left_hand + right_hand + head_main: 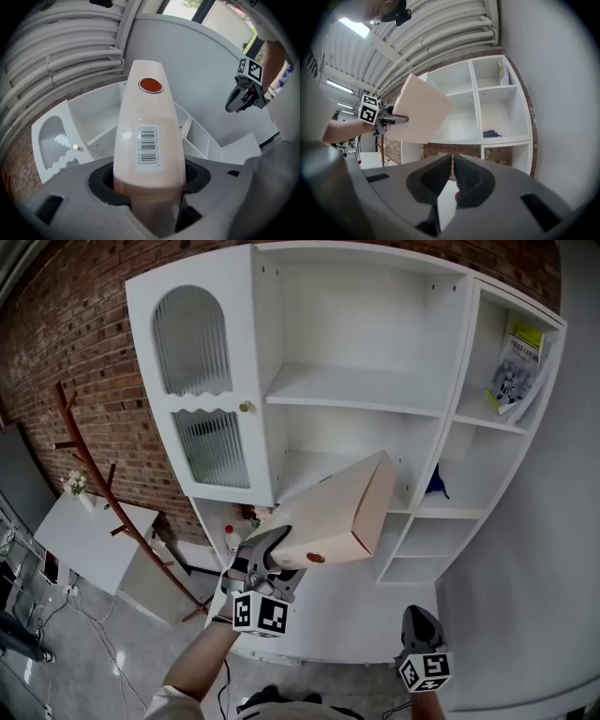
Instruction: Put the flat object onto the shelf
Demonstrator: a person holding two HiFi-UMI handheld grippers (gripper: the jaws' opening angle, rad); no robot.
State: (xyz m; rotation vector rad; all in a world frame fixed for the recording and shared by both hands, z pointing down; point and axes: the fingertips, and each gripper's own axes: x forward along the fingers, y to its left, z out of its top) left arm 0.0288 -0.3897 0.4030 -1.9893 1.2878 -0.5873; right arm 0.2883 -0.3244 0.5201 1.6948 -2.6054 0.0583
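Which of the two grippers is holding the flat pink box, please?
The left gripper: its jaws clamp the flat pink box, while the right gripper is shut on nothing.

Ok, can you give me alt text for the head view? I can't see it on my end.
The left gripper holds a flat pale pink box raised and tilted in front of a white shelf unit with open, mostly bare shelves. The right gripper hangs at lower right, jaws together and empty. A book leans in the top right compartment.
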